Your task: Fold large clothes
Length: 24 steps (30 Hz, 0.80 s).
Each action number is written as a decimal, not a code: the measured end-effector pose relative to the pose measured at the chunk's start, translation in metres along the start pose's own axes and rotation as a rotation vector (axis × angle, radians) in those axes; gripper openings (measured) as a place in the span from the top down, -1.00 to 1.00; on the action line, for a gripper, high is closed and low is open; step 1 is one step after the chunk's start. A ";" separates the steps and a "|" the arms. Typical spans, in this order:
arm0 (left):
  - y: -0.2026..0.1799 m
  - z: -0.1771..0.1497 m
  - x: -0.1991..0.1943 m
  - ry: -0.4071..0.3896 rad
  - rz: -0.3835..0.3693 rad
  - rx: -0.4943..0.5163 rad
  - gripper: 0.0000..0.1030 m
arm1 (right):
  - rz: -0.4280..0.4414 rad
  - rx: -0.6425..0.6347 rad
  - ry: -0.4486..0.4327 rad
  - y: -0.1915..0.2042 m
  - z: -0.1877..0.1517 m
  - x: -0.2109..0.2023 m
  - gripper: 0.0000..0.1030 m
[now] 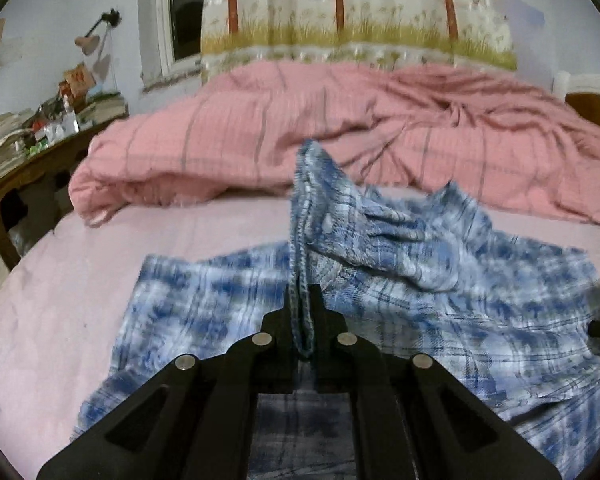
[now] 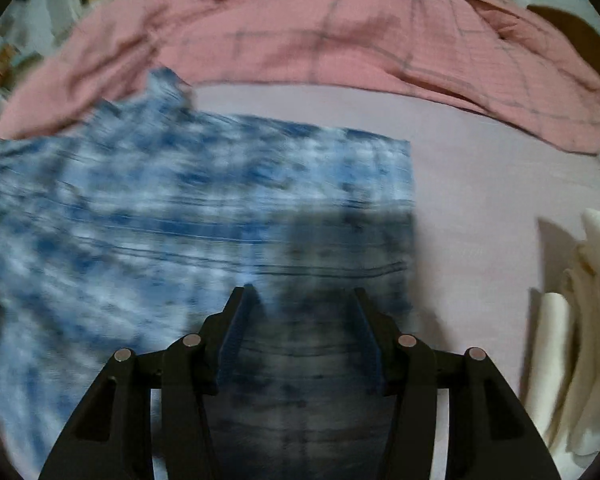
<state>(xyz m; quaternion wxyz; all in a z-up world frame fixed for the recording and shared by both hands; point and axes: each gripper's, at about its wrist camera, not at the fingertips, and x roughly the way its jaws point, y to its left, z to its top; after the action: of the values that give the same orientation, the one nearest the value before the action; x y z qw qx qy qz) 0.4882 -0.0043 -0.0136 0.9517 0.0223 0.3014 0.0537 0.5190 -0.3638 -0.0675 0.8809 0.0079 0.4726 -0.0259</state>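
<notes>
A blue and white plaid shirt (image 1: 204,300) lies spread on the pale pink bed sheet (image 1: 60,300). My left gripper (image 1: 301,296) is shut on a folded edge of the shirt, and that edge rises in a ridge ahead of the fingers. In the right wrist view the same shirt (image 2: 180,208) lies flat and blurred below my right gripper (image 2: 303,294). The right gripper's jaws stand apart with nothing between them, hovering over the shirt's near part.
A rumpled pink checked blanket (image 1: 300,128) is piled across the far side of the bed. A cluttered wooden side table (image 1: 32,148) stands at the left. White folded cloth (image 2: 580,340) lies at the right edge of the sheet (image 2: 480,208). A patterned curtain (image 1: 340,12) hangs behind.
</notes>
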 end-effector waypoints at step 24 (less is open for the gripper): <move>0.043 -0.003 0.027 0.154 0.020 -0.106 0.14 | 0.187 0.031 -0.057 -0.003 0.004 -0.040 -0.02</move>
<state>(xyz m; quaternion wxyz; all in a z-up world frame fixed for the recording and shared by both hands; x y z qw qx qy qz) 0.5046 0.0414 -0.0285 0.9250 -0.0295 0.3701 0.0809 0.5001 -0.3654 -0.0321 0.8923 0.0649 0.4441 0.0488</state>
